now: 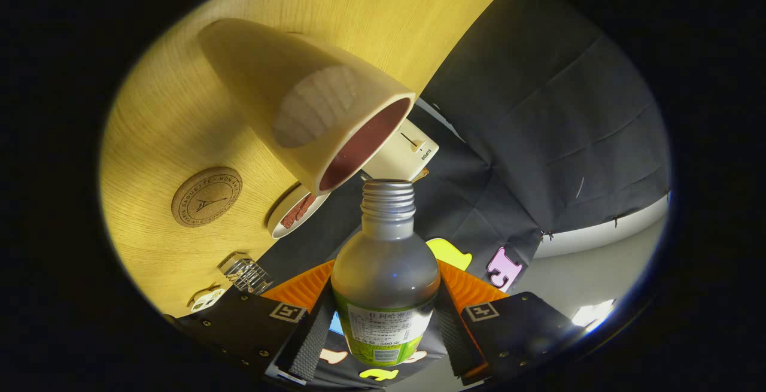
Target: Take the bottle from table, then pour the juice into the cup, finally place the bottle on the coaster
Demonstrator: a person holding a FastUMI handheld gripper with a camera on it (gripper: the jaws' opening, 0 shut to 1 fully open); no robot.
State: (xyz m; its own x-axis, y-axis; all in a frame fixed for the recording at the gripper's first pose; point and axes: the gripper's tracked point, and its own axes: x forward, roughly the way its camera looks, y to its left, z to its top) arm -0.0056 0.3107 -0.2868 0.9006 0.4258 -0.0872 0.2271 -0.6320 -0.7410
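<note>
My jaws squeeze the bottle, tipped at the cup. Pouring now; the coaster comes last.

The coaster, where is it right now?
In the gripper view, the round cork coaster lies on the wooden table, beside the cup and beyond the bottle the hand-held gripper grips.

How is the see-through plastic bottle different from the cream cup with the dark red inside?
The clear plastic bottle is see-through with a narrow threaded neck; the cream cup is solid-coloured with a wide mouth. The bottle sits clamped between the gripper fingers; the cup stands on the wooden table. The bottle carries a green label; the cup is plain. Both are open-topped, mouths nearly meeting.
</note>
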